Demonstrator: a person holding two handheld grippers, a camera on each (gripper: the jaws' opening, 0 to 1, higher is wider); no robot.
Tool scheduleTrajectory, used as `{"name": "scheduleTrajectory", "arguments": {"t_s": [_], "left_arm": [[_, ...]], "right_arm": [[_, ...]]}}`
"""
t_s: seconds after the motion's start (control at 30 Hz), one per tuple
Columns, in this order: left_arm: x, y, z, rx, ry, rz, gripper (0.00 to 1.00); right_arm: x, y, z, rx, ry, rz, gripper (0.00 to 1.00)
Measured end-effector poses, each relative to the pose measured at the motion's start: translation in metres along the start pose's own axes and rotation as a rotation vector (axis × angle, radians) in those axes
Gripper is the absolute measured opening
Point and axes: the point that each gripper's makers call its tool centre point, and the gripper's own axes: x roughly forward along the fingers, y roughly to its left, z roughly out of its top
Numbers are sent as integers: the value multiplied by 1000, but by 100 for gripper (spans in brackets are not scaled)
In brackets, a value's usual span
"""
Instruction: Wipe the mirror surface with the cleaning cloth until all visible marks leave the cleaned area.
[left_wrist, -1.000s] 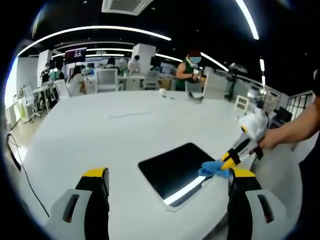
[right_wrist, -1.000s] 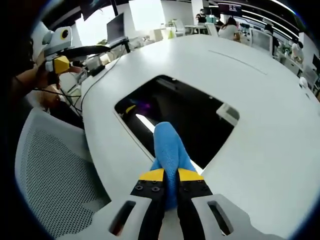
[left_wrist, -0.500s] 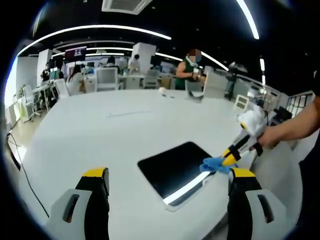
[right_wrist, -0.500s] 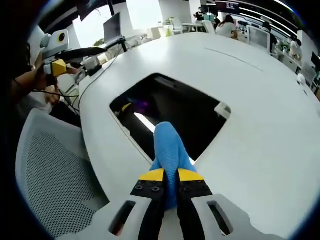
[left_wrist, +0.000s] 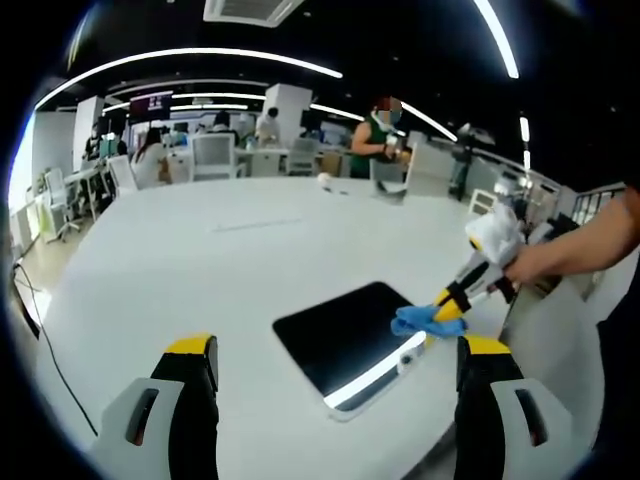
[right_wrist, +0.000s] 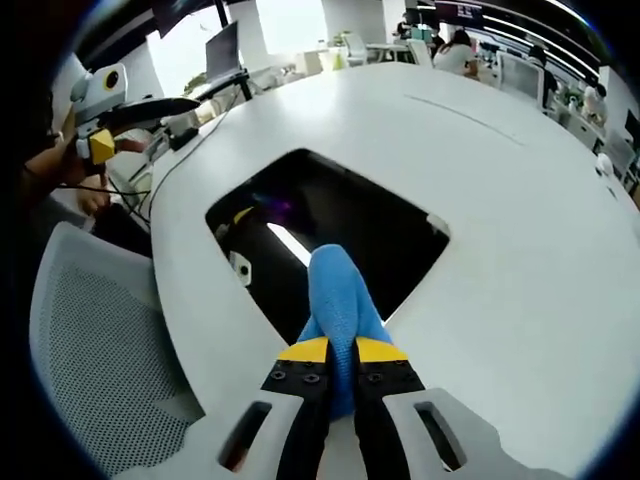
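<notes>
- Two grippers are working here: your right gripper (right_wrist: 340, 352) is clamping its jaws tight on the blue cleaning cloth (right_wrist: 340, 300), while your left gripper (left_wrist: 330, 350) is hanging with its jaws spread wide, holding nothing.
- You are resting the cloth's tip on the dark mirror (right_wrist: 330, 230), near the mirror edge at 6 o'clock in the right gripper view; in the left gripper view the cloth (left_wrist: 415, 320) is sitting at the mirror's 3 o'clock corner.
- You are risking a slide off that edge onto the white table (left_wrist: 200, 290), since the cloth is working so close to it; much of the glass would then stay unwiped.
- You are also pinching only a narrow fold, so hard pressing could drag the unheld mirror sideways.
- Compared with a second ago, your right gripper is sitting slightly further onto the glass in the left gripper view.
</notes>
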Motion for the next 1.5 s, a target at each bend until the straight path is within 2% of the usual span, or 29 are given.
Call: {"name": "scheduleTrajectory", "arguments": {"t_s": [0.83,0.97,1.03,1.27,1.5], "left_arm": [[-10,6,-1,-10,0,23,100],[-11,7,0,-19,-9,25,100],[-11,7,-3,-2,10,25,100],[-11,9,1,-15,-10,31,100],[-12,12,1,-20,-12,36,100]], "right_arm": [[14,-28,24,-44,24,-16,3],[16,-35,30,-43,28,-21,3],[18,-38,32,-49,26,-26,3],[24,-50,41,-63,32,-34,3],[32,-70,56,-46,35,-54,3]]}}
